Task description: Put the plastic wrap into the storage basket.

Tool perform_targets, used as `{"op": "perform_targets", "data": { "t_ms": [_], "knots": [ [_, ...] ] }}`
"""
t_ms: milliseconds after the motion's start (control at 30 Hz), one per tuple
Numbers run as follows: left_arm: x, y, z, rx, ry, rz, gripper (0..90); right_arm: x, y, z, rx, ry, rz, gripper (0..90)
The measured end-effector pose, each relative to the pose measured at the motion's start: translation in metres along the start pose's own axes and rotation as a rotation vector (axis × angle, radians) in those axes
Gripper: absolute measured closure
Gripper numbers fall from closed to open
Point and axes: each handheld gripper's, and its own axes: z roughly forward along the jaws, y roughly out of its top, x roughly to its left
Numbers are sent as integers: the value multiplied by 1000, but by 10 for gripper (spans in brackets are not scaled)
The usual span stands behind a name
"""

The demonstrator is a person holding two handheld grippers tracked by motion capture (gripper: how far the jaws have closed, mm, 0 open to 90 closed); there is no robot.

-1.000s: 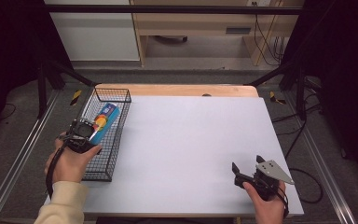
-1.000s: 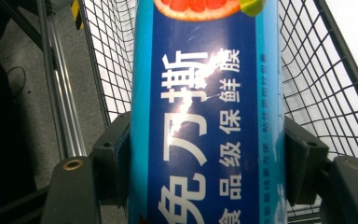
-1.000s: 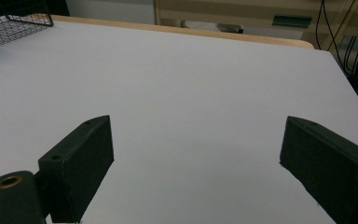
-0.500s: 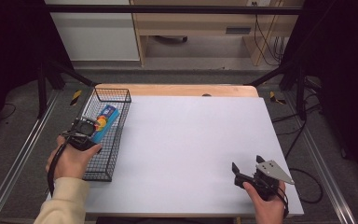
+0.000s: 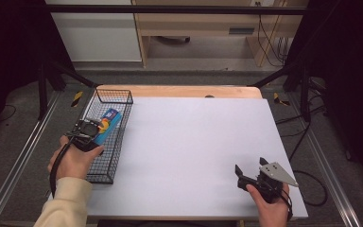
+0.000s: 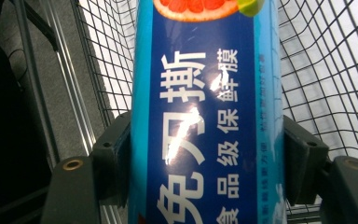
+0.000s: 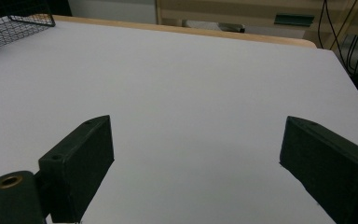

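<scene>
While the blue box [image 6: 200, 116] sits tight between the jaws of the left claw [image 5: 90, 134], it is over the wire basket [image 5: 105, 163], so the grab looks done. Moving it somewhere looks like what is left. Far off, the right claw [image 5: 251, 171] rests wide open on the white surface [image 5: 189, 142], holding nothing.

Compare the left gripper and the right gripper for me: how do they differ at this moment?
The left gripper is shut on the blue cling-film box; the right gripper is open with nothing between its jaws. The left gripper is over the wire basket at the table's left edge; the right gripper is over the bare white tabletop near the front right corner. Both are hand-held, with black jaws.
</scene>
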Motion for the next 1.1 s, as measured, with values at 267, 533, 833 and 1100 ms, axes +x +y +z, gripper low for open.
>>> {"op": "perform_targets", "data": {
  "t_ms": [267, 533, 833, 1100],
  "knots": [
    [1, 2, 2, 19, -7, 9, 320, 0, 0, 0, 2, 0, -1, 100],
    [0, 6, 6, 47, 6, 28, 320, 0, 0, 1, 3, 4, -1, 100],
    [-2, 7, 7, 62, 10, 43, 320, -1, 0, 0, 1, 3, -2, 100],
    [-2, 8, 9, 77, 11, 56, 320, -1, 0, 1, 1, 5, 0, 100]
  ]
}}
